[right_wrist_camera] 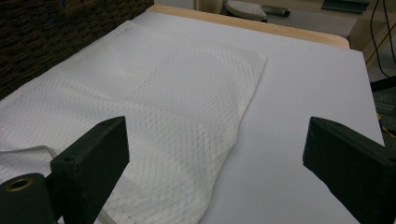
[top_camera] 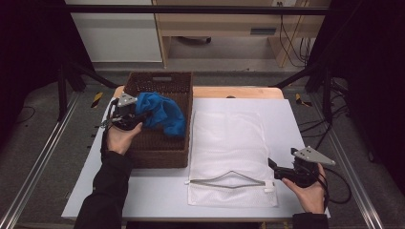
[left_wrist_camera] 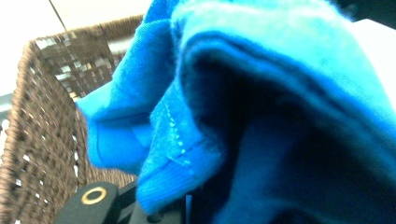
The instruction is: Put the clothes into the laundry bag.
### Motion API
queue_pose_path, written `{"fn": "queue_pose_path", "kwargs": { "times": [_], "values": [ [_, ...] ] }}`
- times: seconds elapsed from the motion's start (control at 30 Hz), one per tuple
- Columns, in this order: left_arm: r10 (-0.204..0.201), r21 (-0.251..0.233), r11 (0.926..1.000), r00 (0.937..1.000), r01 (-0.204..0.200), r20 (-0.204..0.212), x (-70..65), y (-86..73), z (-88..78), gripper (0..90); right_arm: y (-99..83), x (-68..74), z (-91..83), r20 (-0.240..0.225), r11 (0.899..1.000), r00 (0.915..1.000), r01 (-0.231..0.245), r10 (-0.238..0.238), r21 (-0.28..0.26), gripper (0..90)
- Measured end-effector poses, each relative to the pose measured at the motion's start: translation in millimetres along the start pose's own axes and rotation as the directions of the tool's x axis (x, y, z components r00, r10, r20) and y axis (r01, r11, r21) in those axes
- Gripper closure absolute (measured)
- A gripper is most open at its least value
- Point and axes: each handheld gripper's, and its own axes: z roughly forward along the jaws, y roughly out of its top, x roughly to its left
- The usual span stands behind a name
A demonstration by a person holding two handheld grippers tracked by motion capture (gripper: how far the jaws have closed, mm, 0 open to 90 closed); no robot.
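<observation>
A blue garment (top_camera: 160,114) is held clamped in the left gripper (top_camera: 136,117) over the brown wicker basket (top_camera: 157,152), part of the cloth draped inside it and nothing else to be made out in there. Just beside the basket, a white mesh laundry bag (top_camera: 229,152) is laid flat on the worktop (top_camera: 286,124), its zipped mouth partly open. The right gripper (top_camera: 273,164) is held at the bag's far corner from the basket, jaws spread wide and empty.

A lab: black frame rails (top_camera: 191,9), floor cables (top_camera: 293,43).
</observation>
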Motion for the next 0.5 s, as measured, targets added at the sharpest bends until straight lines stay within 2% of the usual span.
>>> {"fn": "queue_pose_path", "kwargs": {
  "times": [0.1, 0.23, 0.37, 0.43, 0.5],
  "values": [
    [-0.012, -0.049, 0.9987, 0.9999, 0.012, 0.008, -3.6, 3.6, -10.6, 72.5, -0.1, 0.5, 1.0, -0.001, 1.000, 1.0000, 0.003, -0.003, 0.000, 7.5],
    [-0.013, -0.111, 0.9938, 0.9998, 0.012, -0.016, -8.8, 8.4, -25.0, 72.4, -0.4, 0.7, 1.5, -0.001, 1.000, 1.0000, 0.007, -0.007, -0.001, 7.5],
    [-0.035, -0.182, 0.9828, 0.9994, 0.033, -0.009, -10.8, 13.3, -43.2, 72.4, 0.1, 0.4, 0.2, -0.001, 1.000, 1.0000, 0.004, -0.004, -0.008, 7.5],
    [-0.039, -0.188, 0.9815, 0.9992, 0.038, -0.003, -11.4, 14.2, -45.6, 72.3, 0.0, 0.2, 0.2, 0.000, 1.000, 1.0000, 0.005, -0.005, -0.009, 7.5],
    [-0.036, -0.212, 0.9766, 0.9994, 0.034, -0.001, -14.0, 16.5, -52.1, 72.3, 0.0, 0.7, 0.4, 0.001, 1.000, 1.0000, 0.007, -0.007, -0.008, 7.1]
  ]
}}
